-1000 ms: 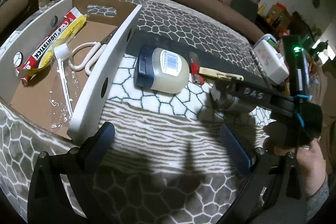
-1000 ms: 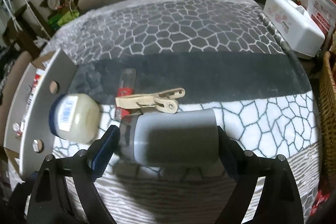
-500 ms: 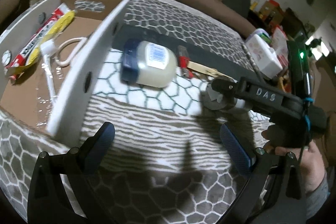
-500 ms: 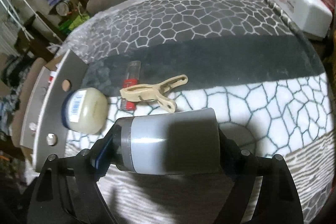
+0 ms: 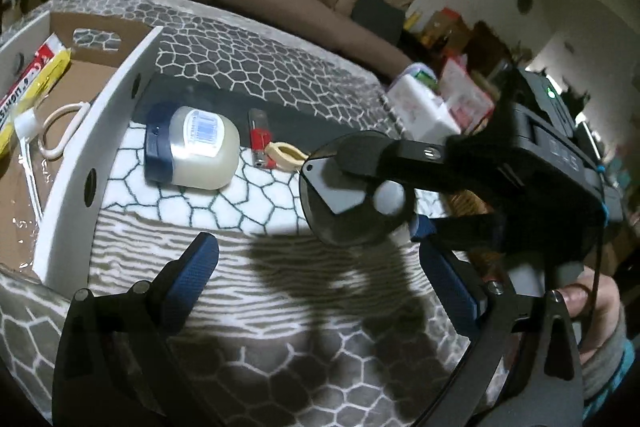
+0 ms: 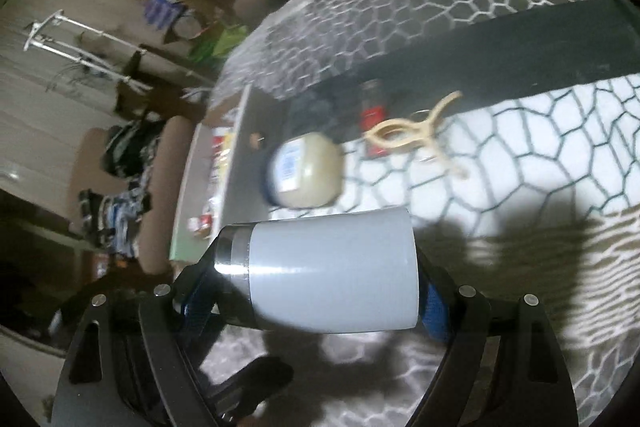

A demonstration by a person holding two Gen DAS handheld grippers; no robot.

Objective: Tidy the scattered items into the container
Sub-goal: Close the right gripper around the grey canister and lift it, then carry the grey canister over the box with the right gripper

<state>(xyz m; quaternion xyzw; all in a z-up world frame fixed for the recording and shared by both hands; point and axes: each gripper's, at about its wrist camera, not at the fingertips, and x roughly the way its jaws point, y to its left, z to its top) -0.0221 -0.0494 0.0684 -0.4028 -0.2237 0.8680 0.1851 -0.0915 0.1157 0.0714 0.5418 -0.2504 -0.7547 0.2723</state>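
Smooth grey tumbler (image 6: 332, 271), right claw (image 6: 320, 291) clamped, probably metal

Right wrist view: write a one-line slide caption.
Right gripper holds a grey tumbler above the patterned blanket.

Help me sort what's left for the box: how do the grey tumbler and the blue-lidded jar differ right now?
The grey tumbler is clamped sideways in the right gripper, lifted off the blanket; the blue-lidded jar lies on the blanket untouched. The tumbler is opaque grey with a metal rim; the jar is translucent cream with a barcode label. Both lie on their sides, outside the box.
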